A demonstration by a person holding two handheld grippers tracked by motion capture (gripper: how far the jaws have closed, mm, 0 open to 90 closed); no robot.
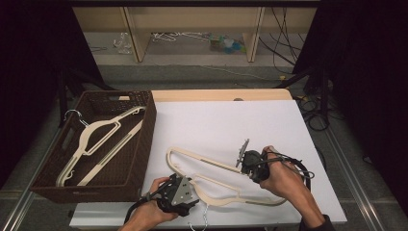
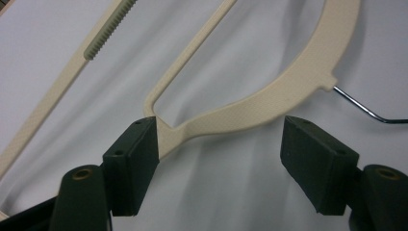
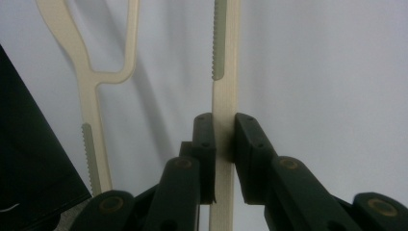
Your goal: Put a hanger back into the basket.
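The cream hanger (image 1: pixel 219 180) lies on the white table (image 1: pixel 250 130) at 6 o'clock. The right gripper (image 3: pixel 224 137) pinches its bar; the left gripper (image 2: pixel 219 159) stands spread around its shoulder. Lifting one-sided, the hanger may twist and slip.

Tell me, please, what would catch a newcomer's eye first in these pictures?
The cream plastic hanger on the white table, near the front edge: the right gripper is shut on its straight bar, while the left gripper stands open around its curved shoulder. At the left, a dark brown woven basket holds another cream hanger.
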